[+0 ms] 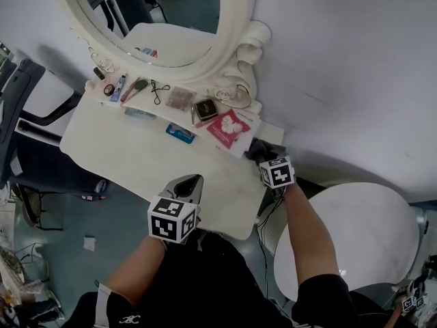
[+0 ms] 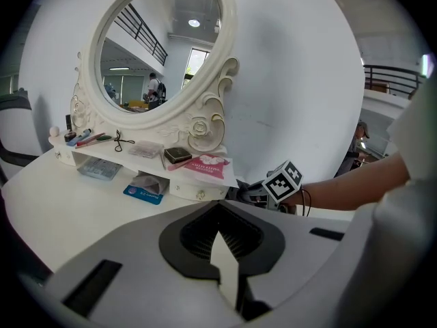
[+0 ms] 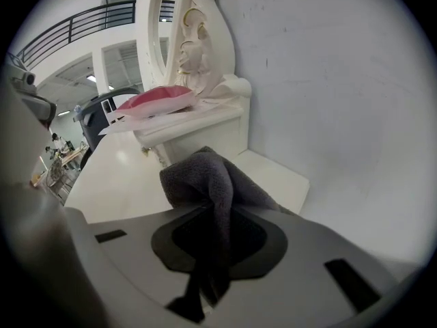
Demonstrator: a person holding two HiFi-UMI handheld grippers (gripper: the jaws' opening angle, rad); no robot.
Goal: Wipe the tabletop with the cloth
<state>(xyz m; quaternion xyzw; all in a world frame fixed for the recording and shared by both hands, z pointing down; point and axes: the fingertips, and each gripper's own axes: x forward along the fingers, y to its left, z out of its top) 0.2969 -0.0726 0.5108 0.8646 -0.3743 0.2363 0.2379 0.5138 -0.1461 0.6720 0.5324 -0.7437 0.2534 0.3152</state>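
The right tongs (image 1: 261,157) are clamped on a dark grey fuzzy cloth (image 3: 212,176). In the right gripper view, a fold of the cloth runs down between the two jaws. The rest puffs out in front of them in a soft lump.

The lump hangs over the far right corner of the white counter (image 1: 136,156), just beside the end of the low white shelf (image 1: 254,118). I cannot tell if the cloth is pressing on the counter.

The left tongs (image 1: 189,185) are over the near edge of the counter, at about 8 o'clock from the cloth. Their jaws are a little apart and nothing is between them. The white counter shows through the thin gap.

A big oval mirror with a curly white frame (image 1: 239,39) stands at the back of the counter, at 12 o'clock in the head view. Small things lie on the shelf under it. A pink packet (image 1: 229,127) lies at about 10 o'clock from the cloth. A small dark box (image 1: 205,108) is at 10 o'clock from the packet. A flat blue packet (image 1: 181,133) lies on the counter at 9 o'clock from the pink one.

A round white table (image 1: 355,231) stands well apart, at 4 o'clock from the right tongs.
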